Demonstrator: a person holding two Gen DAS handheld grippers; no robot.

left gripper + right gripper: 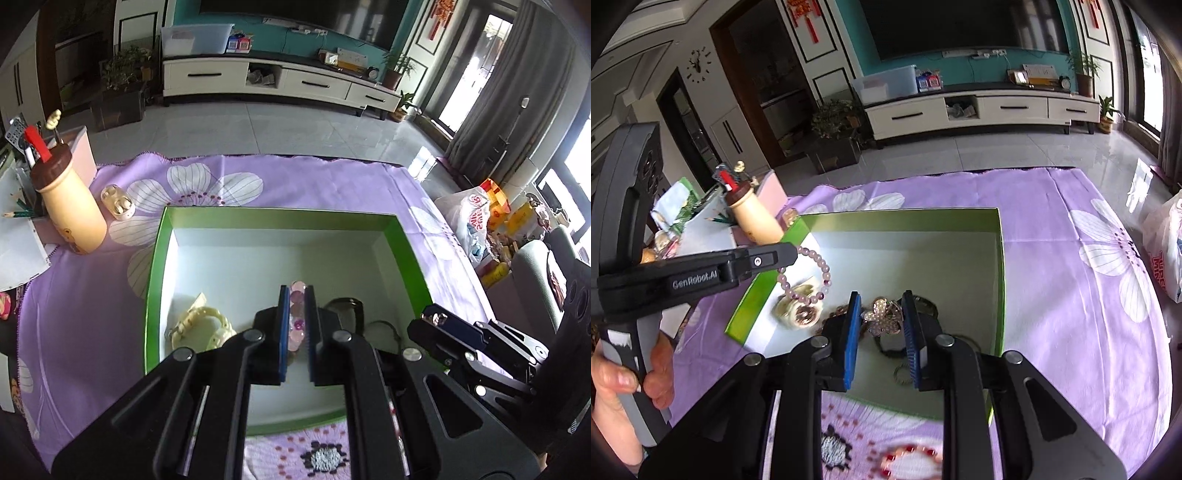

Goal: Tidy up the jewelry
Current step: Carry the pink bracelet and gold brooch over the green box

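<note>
The left gripper (298, 295) is clenching a pink bead bracelet (809, 273), which is dangling as a loose loop over the green box (1002, 280); light and floppy, it is likely swinging, so a few pinched beads are holding best. The right gripper (881, 317) is grasping a sparkly flower brooch (882, 319) above the box floor, stiff, small and probably delicate at its petals.

Each tool is matte black, with angular linkage arms joined by round silver screws and blue pads on its fingers; the left tool (792, 254) bears white "GenRobot.AI" lettering above a grey handle.
</note>
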